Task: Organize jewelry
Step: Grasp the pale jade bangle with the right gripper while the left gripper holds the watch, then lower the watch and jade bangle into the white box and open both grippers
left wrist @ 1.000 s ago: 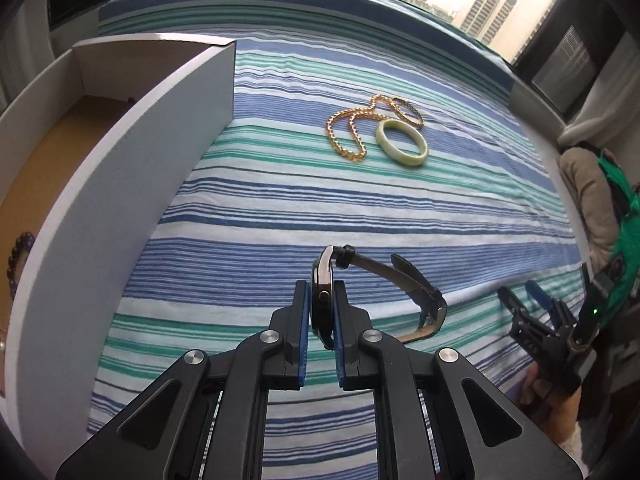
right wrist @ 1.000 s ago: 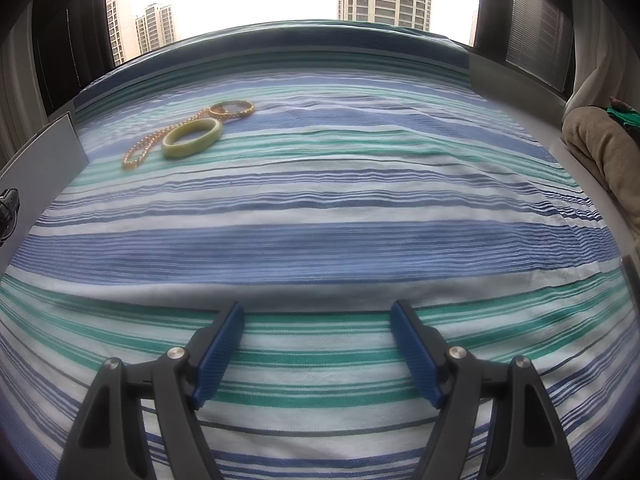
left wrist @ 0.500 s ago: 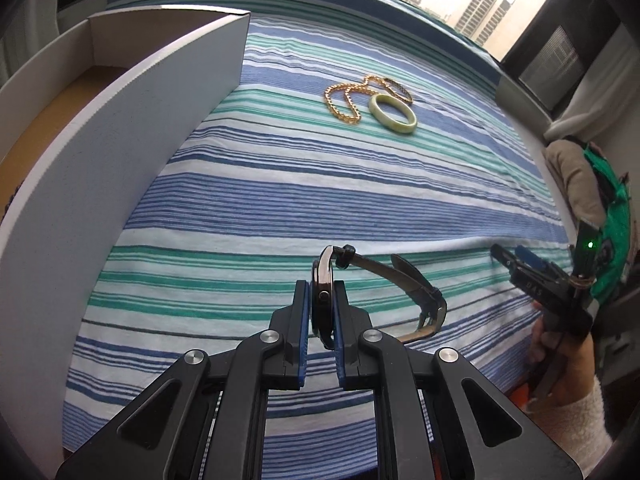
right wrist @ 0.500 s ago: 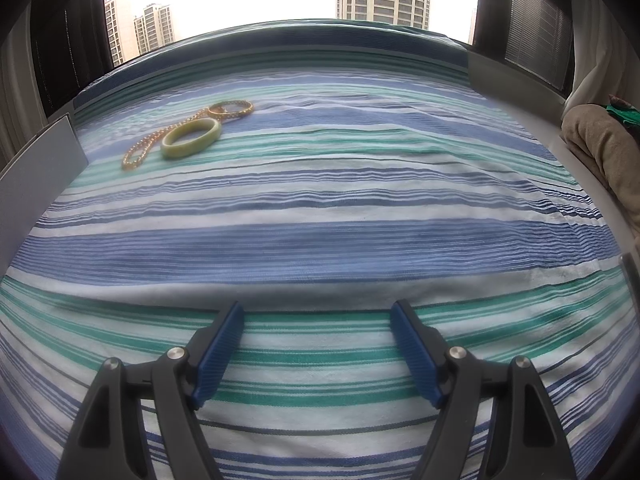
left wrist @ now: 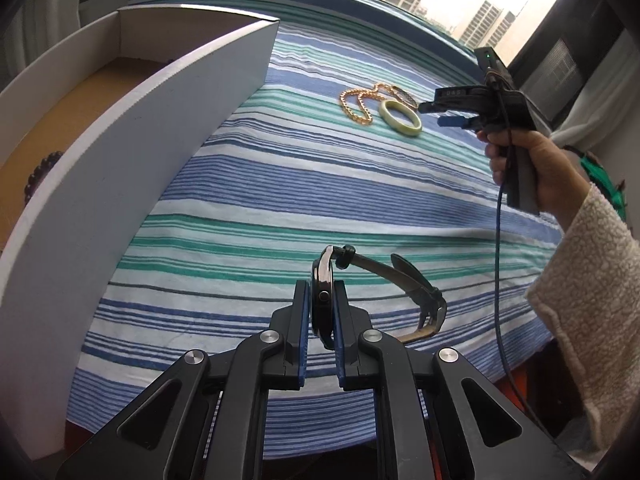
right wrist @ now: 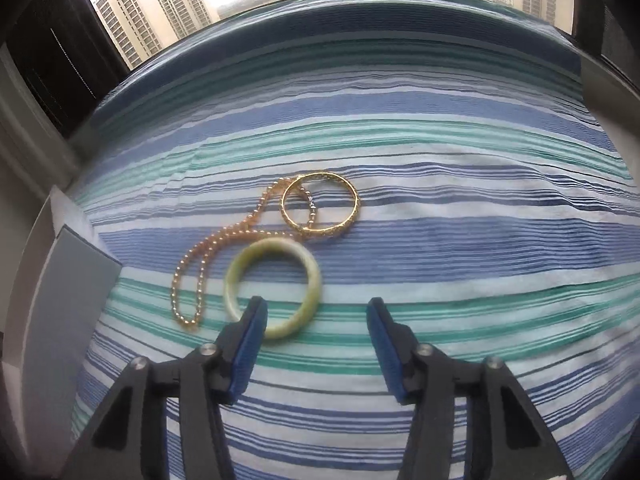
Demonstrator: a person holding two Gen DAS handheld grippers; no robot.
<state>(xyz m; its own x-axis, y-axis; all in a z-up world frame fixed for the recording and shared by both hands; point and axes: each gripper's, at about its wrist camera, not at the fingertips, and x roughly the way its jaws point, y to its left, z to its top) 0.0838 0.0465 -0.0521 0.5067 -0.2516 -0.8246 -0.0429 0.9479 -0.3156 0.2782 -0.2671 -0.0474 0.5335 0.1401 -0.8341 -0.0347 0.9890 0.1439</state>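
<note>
My left gripper (left wrist: 322, 312) is shut on the case of a dark wristwatch (left wrist: 322, 280), whose strap curves off to the right above the striped bedcover. Farther up the bed lie a pale green jade bangle (left wrist: 400, 122), a gold bead chain (left wrist: 356, 106) and a gold bangle (left wrist: 402, 94). In the right wrist view, my right gripper (right wrist: 316, 312) hovers just over the jade bangle (right wrist: 312, 280). Its jaws are closing and its pads press on nothing. Its left finger overlaps the bangle's near rim. The chain (right wrist: 200, 256) and gold bangle (right wrist: 352, 208) lie just beyond. A hand holds the right gripper (left wrist: 440, 114).
A white open box (left wrist: 160, 128) with a brown floor stands along the left of the bed, with a dark beaded bracelet (left wrist: 40, 172) inside. Its grey corner (right wrist: 76, 280) shows left of the jewelry. Windows lie behind, and clothes sit at the right edge.
My right gripper has swept forward from the near edge of the bed to above the jade bangle, and its jaws have narrowed. My left gripper, still holding the watch, has drifted a little.
</note>
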